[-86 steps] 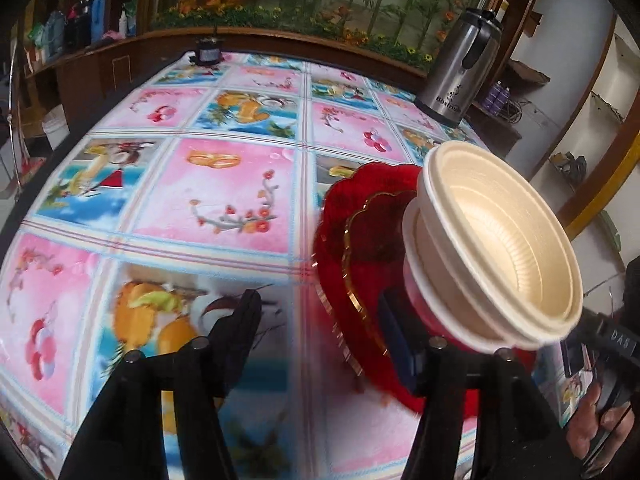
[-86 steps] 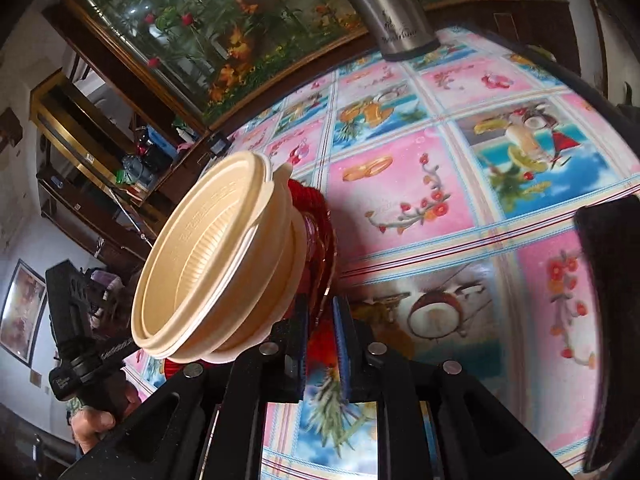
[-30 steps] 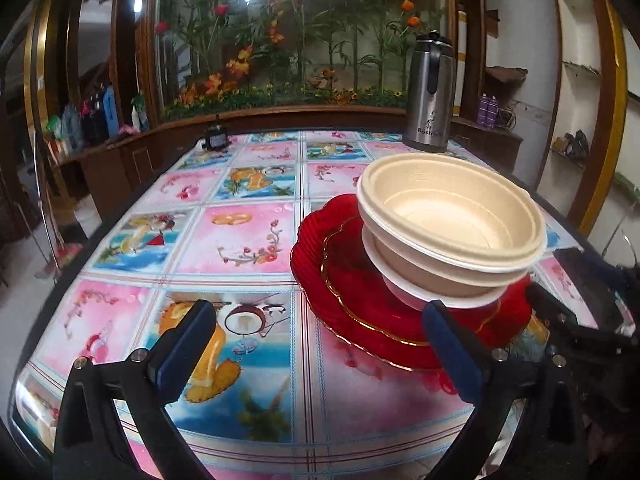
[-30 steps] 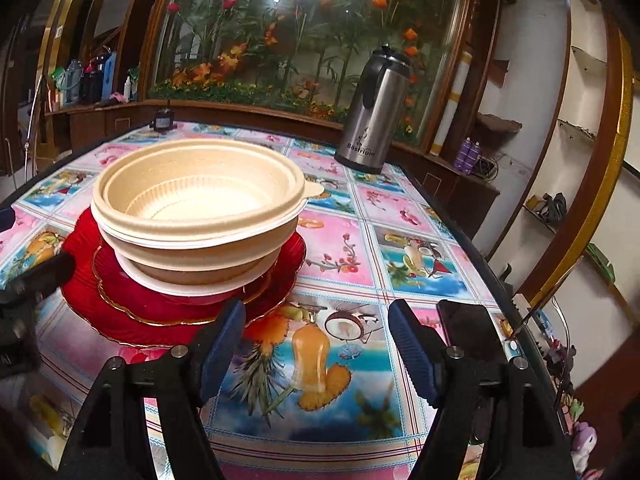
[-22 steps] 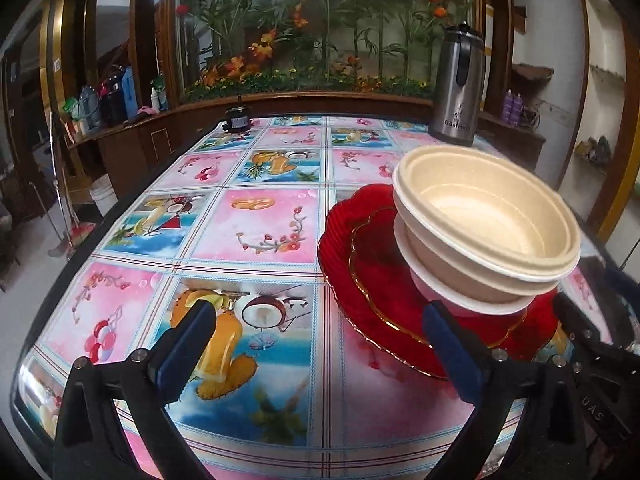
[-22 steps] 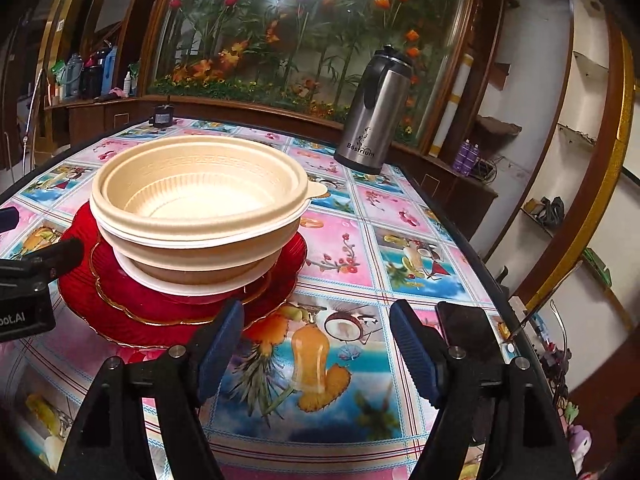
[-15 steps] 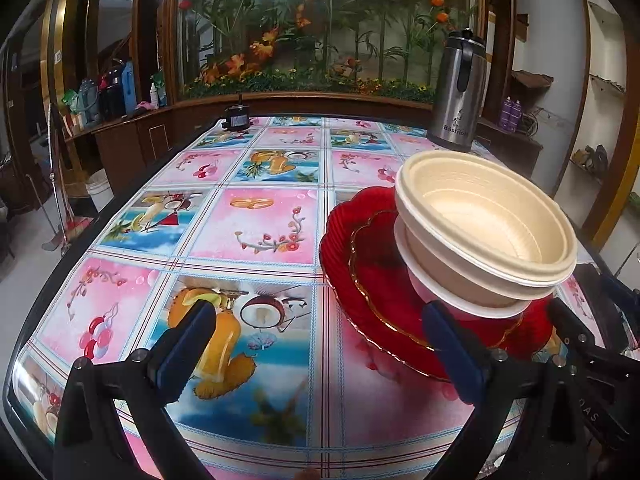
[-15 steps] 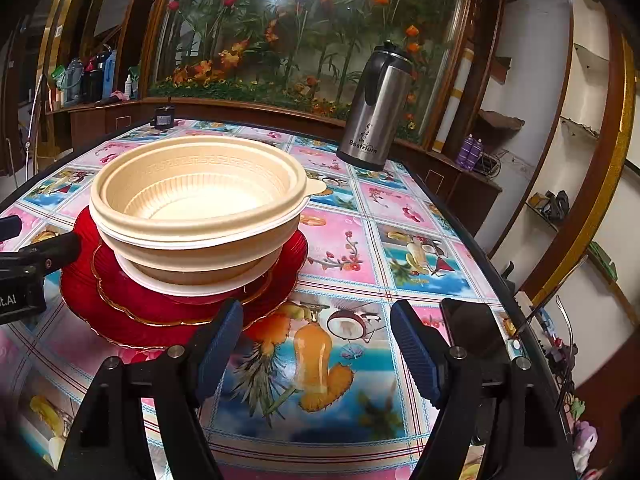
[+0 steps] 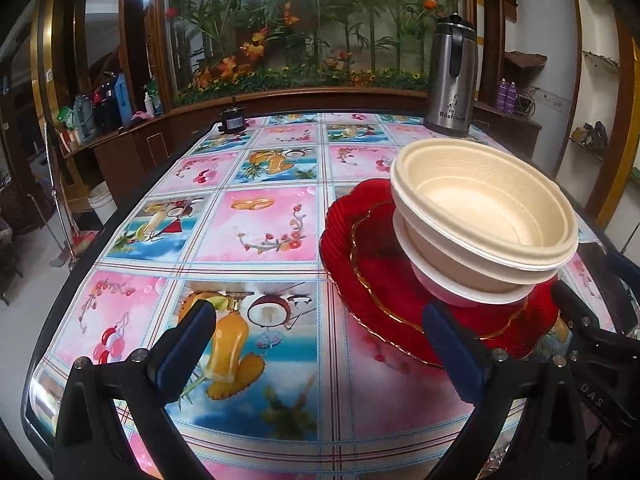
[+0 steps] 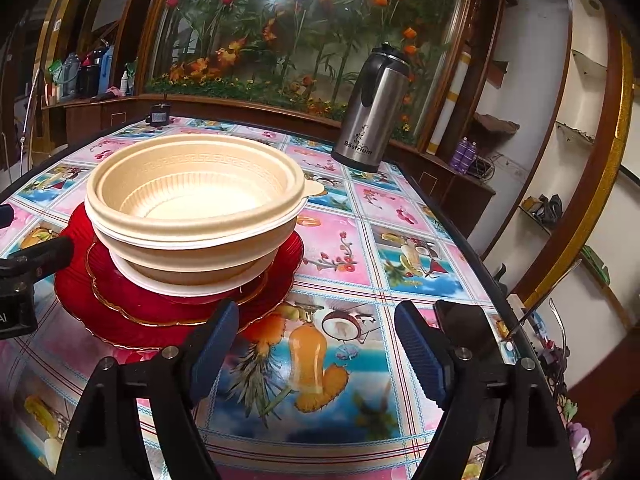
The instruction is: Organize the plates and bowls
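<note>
Left tool (image 9: 316, 340) and right tool (image 10: 316, 340) gape empty beside the beige bowls (image 10: 192, 196) nested on red plates (image 10: 128, 312); stacking seems finished, next probably withdrawal

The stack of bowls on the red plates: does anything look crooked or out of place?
Slightly. The beige bowls are nested unevenly, so the top one overhangs the white rim below, toward the kettle. The red plates lie flat. Nothing looks spilled or broken.
</note>
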A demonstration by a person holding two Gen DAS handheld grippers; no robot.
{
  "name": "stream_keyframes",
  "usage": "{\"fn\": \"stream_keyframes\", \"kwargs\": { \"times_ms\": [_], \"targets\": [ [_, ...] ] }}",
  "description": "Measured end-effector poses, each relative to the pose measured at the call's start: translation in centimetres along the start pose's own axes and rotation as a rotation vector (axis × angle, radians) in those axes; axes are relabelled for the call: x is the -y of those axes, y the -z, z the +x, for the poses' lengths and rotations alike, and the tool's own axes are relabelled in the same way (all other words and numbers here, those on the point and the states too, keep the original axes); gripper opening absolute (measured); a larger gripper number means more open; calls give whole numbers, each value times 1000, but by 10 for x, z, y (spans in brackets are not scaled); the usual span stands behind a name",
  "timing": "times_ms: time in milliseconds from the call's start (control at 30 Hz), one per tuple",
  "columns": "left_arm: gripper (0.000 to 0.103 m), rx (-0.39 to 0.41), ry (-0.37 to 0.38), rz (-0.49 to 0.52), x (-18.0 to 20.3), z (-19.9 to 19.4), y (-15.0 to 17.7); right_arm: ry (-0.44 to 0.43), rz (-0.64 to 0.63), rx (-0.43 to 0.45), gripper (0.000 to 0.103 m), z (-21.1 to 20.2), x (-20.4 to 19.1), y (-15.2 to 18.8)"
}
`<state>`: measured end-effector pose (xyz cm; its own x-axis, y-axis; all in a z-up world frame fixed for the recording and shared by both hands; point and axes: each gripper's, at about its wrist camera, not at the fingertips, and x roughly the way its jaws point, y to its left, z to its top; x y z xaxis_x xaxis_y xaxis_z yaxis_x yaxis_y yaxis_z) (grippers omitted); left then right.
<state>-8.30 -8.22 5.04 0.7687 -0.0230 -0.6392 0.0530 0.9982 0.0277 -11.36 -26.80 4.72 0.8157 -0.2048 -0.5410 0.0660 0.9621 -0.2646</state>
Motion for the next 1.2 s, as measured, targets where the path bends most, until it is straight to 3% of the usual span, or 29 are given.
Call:
{"fn": "stream_keyframes", "kwargs": {
  "times_ms": [1200],
  "targets": [
    [103, -3, -108, 69, 8, 1, 3, -17, 18, -7, 87, 0, -1, -1]
  ]
}}
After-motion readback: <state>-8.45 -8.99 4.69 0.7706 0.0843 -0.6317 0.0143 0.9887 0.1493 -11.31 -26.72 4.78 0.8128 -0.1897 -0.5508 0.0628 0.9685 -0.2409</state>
